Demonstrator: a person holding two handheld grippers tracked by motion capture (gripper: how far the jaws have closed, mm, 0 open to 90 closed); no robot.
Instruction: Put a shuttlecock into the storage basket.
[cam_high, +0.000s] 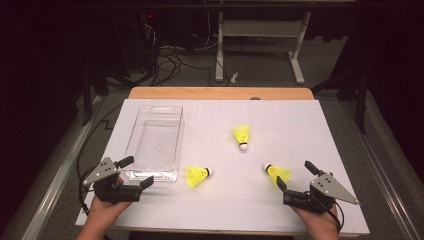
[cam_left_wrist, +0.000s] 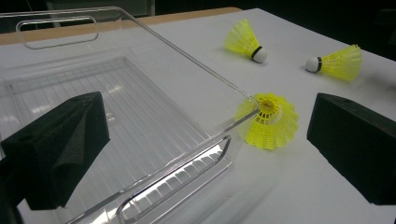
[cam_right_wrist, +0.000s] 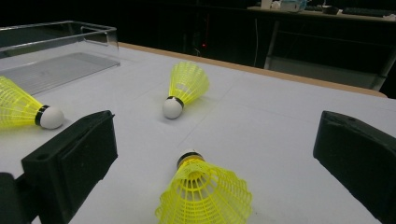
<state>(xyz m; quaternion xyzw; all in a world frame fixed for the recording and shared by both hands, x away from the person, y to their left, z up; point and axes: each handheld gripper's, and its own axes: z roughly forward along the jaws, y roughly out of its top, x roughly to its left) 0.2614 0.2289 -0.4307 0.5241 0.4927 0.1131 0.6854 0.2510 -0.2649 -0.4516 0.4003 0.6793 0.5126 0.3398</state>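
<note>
Two open hand-held grippers held low over a worktop with three yellow shuttlecocks and a clear tray.

The left hand-held gripper (cam_high: 136, 173) is held with jaws wide apart and empty at the near end of the clear tray (cam_high: 150, 111); a shuttlecock (cam_high: 198, 176) lies just beside that tray's near right corner. The right hand-held gripper (cam_high: 295, 177) is likewise spread and empty, with the nearest shuttlecock (cam_high: 276, 173) lying on the worktop (cam_high: 300, 130) just ahead between its jaws. A third shuttlecock (cam_high: 242, 135) lies farther back, near the middle.
</note>
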